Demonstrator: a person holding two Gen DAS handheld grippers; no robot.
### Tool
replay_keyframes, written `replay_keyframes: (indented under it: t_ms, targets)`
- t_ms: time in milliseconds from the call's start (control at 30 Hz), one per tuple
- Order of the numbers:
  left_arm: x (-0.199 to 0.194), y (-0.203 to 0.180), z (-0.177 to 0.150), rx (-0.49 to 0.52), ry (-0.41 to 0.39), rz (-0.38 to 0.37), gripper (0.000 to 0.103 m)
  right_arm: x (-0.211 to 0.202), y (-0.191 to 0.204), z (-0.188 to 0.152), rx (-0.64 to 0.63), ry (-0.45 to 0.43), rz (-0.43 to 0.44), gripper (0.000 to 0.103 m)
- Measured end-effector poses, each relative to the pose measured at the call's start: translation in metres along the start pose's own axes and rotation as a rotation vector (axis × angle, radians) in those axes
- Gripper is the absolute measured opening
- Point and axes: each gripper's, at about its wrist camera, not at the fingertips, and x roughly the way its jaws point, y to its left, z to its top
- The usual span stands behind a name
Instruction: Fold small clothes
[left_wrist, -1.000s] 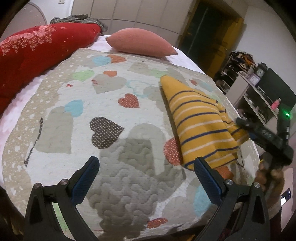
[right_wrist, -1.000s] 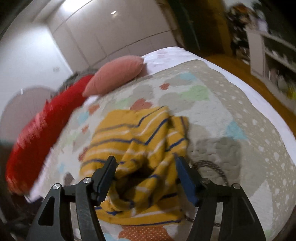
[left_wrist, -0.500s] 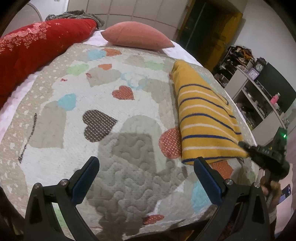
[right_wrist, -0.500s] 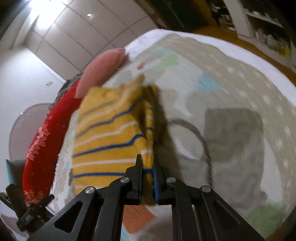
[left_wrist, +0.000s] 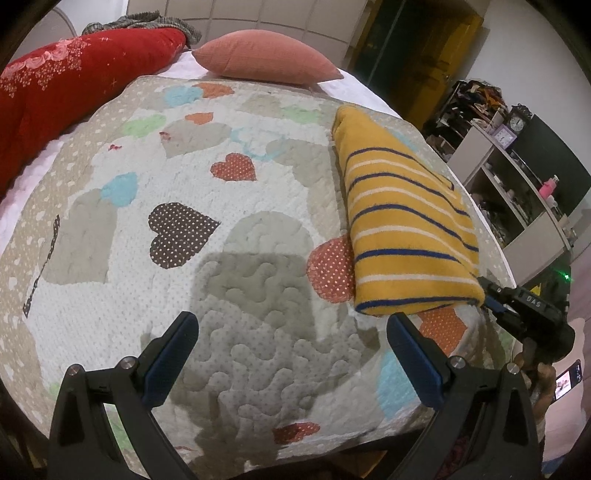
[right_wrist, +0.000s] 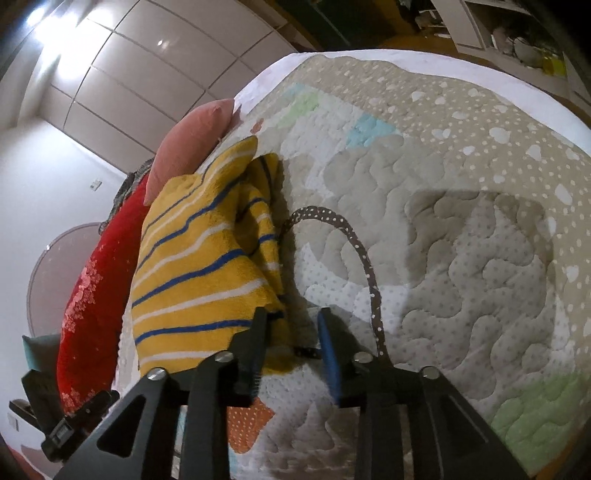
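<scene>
Yellow striped garment (left_wrist: 402, 229) lies folded lengthwise on the heart-patterned quilt (left_wrist: 207, 229) of the bed, toward its right edge. Right gripper (right_wrist: 291, 332) sits at the garment's near corner, fingers parted, cloth edge just beside the left finger. Left gripper (left_wrist: 291, 332) hovers over bare quilt, fingers spread wide. Pink pillow (left_wrist: 266, 57) at the far end.

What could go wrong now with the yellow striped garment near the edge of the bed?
1. The yellow striped garment lies close to the quilt's near-right edge, so a pull could drag it off.
2. The right gripper jaws are apart beside its bunched corner, and the fold may spring open.
3. The left gripper hangs open well aside, pinning nothing.
</scene>
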Motion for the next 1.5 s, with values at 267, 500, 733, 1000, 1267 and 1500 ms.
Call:
replay_keyframes:
  t_ms: [267, 500, 733, 1000, 1267, 1500]
  targets:
    - [0.003, 0.006, -0.003, -0.017, 0.009, -0.002, 0.102, -0.020, -0.005, 0.004, 0.004, -0.058, -0.077, 0.046]
    - [0.004, 0.006, -0.004, -0.015, 0.014, -0.002, 0.102, -0.030, -0.019, 0.006, 0.044, -0.090, -0.095, 0.046]
    - [0.007, 0.003, -0.006, -0.008, 0.025, -0.002, 0.102, -0.031, -0.022, 0.006, 0.041, -0.092, -0.108, 0.046]
    - [0.009, 0.003, -0.008, -0.010, 0.031, -0.002, 0.102, -0.028, -0.020, 0.006, 0.043, -0.089, -0.113, 0.046]
    - [0.011, 0.005, -0.009, -0.016, 0.038, -0.001, 0.102, -0.025, -0.021, 0.006, 0.044, -0.088, -0.116, 0.047]
    - [0.013, 0.005, -0.011, -0.017, 0.046, -0.001, 0.102, -0.022, -0.023, 0.005, 0.048, -0.088, -0.115, 0.047]
